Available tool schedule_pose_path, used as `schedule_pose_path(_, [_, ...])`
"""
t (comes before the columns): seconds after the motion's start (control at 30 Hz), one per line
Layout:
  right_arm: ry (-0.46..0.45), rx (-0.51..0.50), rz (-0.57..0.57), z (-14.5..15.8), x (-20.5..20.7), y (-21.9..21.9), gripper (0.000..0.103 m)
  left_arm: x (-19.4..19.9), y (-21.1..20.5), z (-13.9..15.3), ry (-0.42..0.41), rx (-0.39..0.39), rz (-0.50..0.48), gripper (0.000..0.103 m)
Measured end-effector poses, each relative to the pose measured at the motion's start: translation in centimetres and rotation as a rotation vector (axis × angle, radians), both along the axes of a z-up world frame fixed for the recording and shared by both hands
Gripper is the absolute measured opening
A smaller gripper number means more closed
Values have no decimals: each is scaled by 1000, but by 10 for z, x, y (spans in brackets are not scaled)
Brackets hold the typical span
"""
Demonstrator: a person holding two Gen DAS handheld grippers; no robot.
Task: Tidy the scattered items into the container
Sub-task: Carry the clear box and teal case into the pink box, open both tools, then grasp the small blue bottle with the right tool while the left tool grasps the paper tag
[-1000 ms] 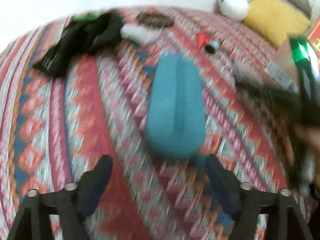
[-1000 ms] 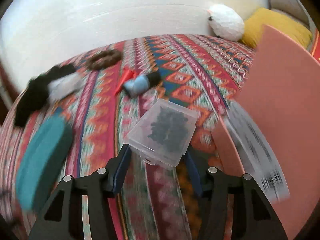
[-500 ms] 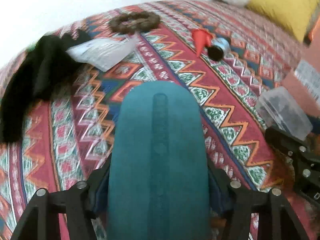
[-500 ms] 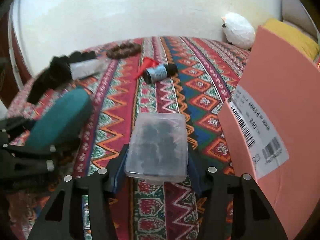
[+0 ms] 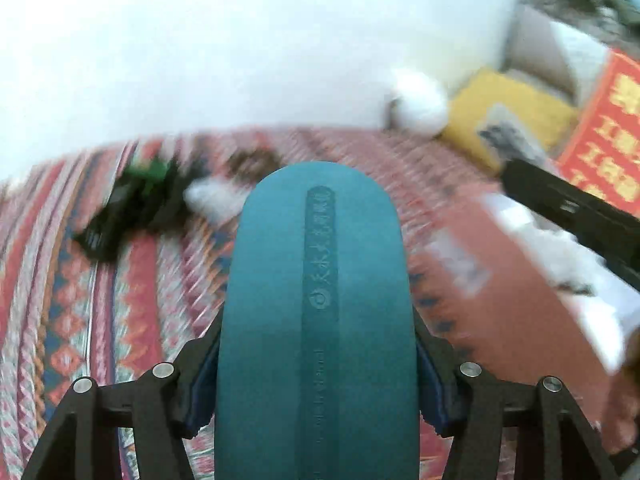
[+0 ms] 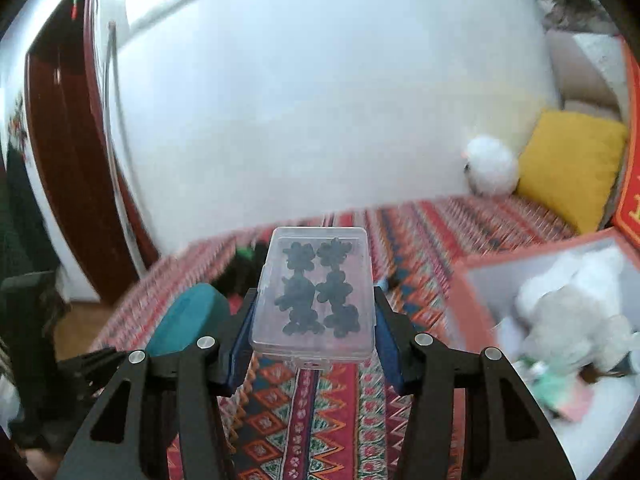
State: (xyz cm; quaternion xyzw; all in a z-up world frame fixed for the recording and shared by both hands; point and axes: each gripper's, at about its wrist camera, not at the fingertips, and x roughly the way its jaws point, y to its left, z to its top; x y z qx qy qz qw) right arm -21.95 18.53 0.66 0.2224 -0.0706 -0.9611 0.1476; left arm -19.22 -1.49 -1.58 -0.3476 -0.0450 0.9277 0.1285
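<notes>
Hand-held gripper on the left [image 5: 316, 376] clamps a teal case [image 5: 316, 320], seemingly rigid and light, by its sides above the bed [image 5: 80, 320]; the right one [image 6: 314, 332] likewise pinches a slick clear plastic box [image 6: 316, 292] near the carton [image 6: 472, 280].

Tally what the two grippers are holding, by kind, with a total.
Teal oval hard-shell case, in the left gripper: 1
Clear plastic box of dark flower-shaped pieces, in the right gripper: 1
Total: 2
</notes>
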Motion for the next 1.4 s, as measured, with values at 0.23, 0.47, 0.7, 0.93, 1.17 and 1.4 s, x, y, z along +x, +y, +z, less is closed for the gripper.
schedule_pose_path(0.23, [185,50,-335,59,33,102,56,1,105,62,68,-14,-172,67])
schedule_pose_path(0.47, [57,35,-565,53,29,223,56,-45,223,55,11,-21,-243,68])
schedule_pose_path(0.7, [-227,156,-576,0,-3,265,81,-61,266,46,18,-94,-243,91])
schedule_pose_path(0.93, [-159,41,-578,16,10,268,88,-51,208,38,13,-99,-137,95])
schedule_pose_path(1.17, [-89,-7,-387,38,6,201,91,-37,109,-38,-125,-110,52,96])
schedule_pose_path(1.4, [-166,-80,-65,14,-11,93,91,-35,10,-99,-235,-38,228,96])
